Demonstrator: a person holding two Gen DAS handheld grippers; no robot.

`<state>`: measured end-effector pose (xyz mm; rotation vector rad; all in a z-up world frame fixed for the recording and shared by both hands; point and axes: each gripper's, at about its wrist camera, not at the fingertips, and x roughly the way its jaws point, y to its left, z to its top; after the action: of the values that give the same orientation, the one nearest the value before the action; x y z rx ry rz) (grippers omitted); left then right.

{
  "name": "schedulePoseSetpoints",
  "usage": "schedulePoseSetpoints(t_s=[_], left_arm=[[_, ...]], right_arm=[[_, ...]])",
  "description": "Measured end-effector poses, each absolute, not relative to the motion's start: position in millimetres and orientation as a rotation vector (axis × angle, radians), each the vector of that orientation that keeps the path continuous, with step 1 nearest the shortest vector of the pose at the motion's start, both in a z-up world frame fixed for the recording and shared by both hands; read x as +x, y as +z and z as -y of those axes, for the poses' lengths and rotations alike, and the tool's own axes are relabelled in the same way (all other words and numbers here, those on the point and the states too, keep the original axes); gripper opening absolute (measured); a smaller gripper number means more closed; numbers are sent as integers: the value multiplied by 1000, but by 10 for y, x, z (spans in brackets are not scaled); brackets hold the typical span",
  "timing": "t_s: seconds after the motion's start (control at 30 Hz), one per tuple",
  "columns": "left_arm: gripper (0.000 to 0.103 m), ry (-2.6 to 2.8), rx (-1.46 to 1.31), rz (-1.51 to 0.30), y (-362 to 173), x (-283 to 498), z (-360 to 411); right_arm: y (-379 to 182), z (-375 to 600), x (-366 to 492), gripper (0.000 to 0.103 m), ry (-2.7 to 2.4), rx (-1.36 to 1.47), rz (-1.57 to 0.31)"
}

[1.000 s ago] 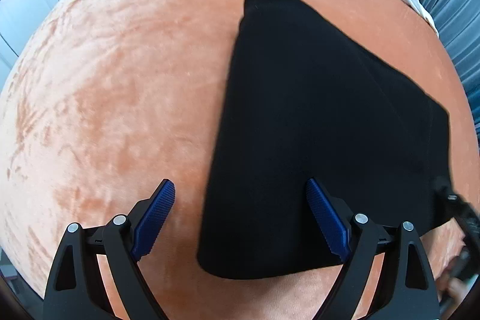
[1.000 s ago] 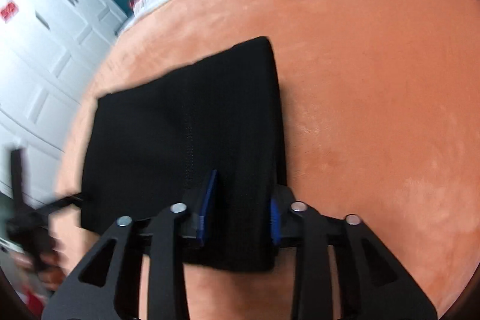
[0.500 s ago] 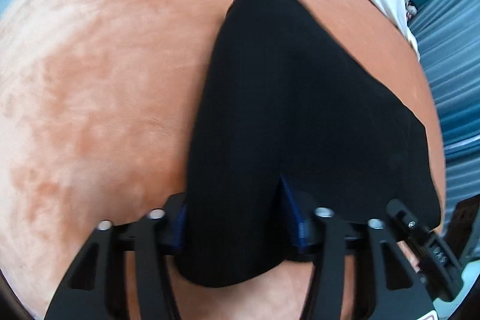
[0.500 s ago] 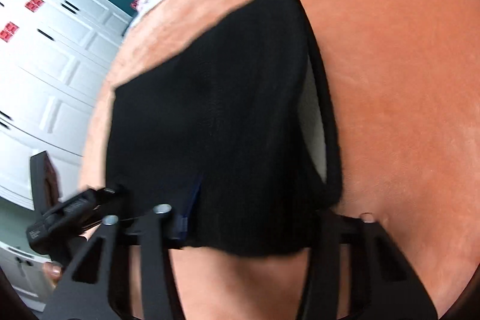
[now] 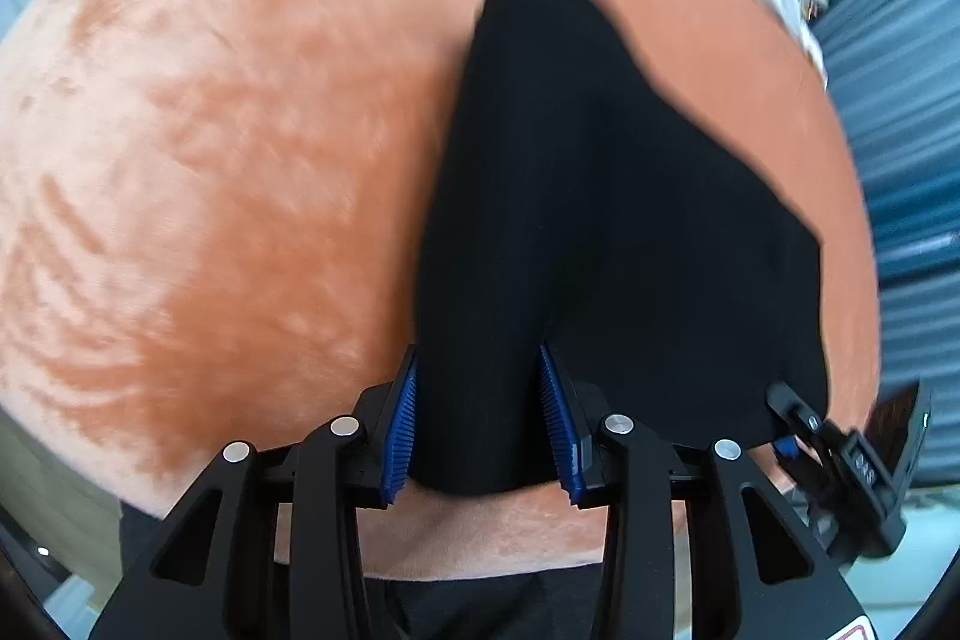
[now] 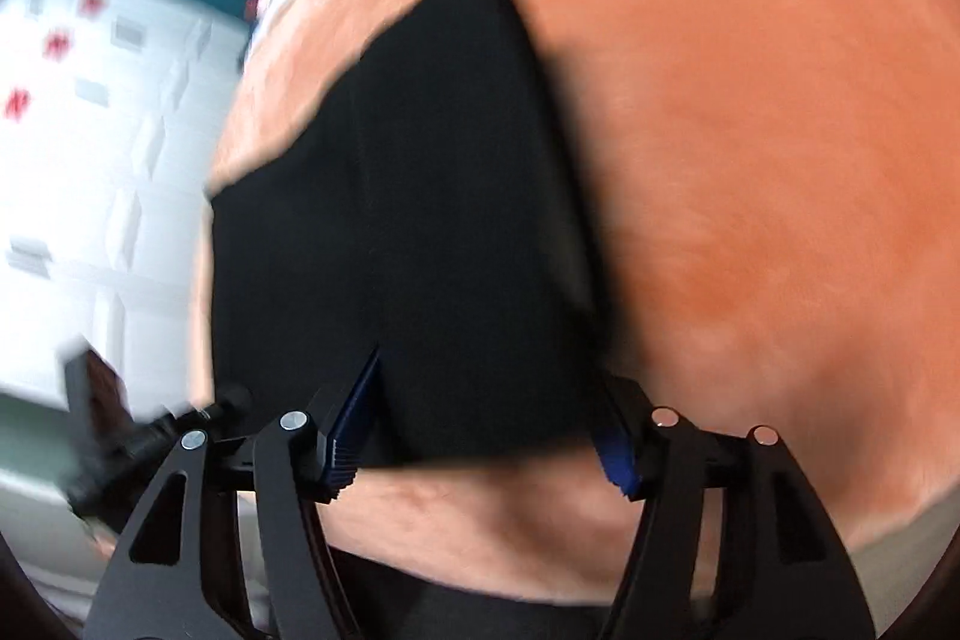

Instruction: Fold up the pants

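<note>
Both jaws grip the pants' [image 5: 600,220] near edge: left gripper [image 5: 483,424] clamped, right gripper [image 6: 486,424] just widened. Edge now lifted off the blanket [image 5: 210,130]; fold under way.

The pants [image 5: 600,232] are plain black fabric, folded into a compact, roughly rectangular stack of layers. Their near edge is raised off the orange plush surface, bunched and pulled taut at two spots along it, while the far end tapers to a corner resting flat. In the right wrist view the pants [image 6: 420,220] look blurred.
</note>
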<state>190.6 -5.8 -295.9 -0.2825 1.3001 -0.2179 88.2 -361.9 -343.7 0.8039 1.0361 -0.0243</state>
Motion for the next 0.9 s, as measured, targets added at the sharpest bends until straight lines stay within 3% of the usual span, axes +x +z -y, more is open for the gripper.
schedulePoseSetpoints(t_s=[0.07,0.1,0.13,0.2,0.27,0.47,0.53,0.6,0.7,0.8,0.87,0.9], left_arm=[[36,-156,-222,-1192,-2646,1891,-29],[36,-135,-192,-1150,-2529,1908,-40],[36,-108,-148,-1091,-2365,1920,-14],[36,-100,-82,-1021,-2196,2015,141],[41,-105,-17,-996,-2183,2152,416],[47,-66,158,-1176,-3103,2694,949],[52,-48,198,-1199,-3323,2793,935],[53,-82,206,-1145,-3156,2772,914],[53,-103,133,-1110,-2909,2727,777],[55,-49,92,-1101,-2789,2683,502],[55,-23,64,-1112,-2732,2626,333],[57,-8,46,-1118,-2693,2588,236]], right_arm=[[-3089,3644,773,62,-158,642,-951],[-2856,3590,785,56,-159,574,-890],[-2696,3512,860,44,-124,540,-865],[-2498,3239,1131,38,-41,459,-859],[-2447,2929,1442,23,33,378,-862],[-3220,2844,2330,14,-78,209,-1048],[-3492,3041,2376,0,-87,240,-1093],[-3406,3178,2361,0,-97,363,-1083],[-3098,2957,2326,6,-82,282,-1011],[-3422,2880,2443,1,-153,152,-1111],[-3351,2838,2483,2,-178,182,-1088],[-3174,2708,2490,8,-146,204,-1048]])
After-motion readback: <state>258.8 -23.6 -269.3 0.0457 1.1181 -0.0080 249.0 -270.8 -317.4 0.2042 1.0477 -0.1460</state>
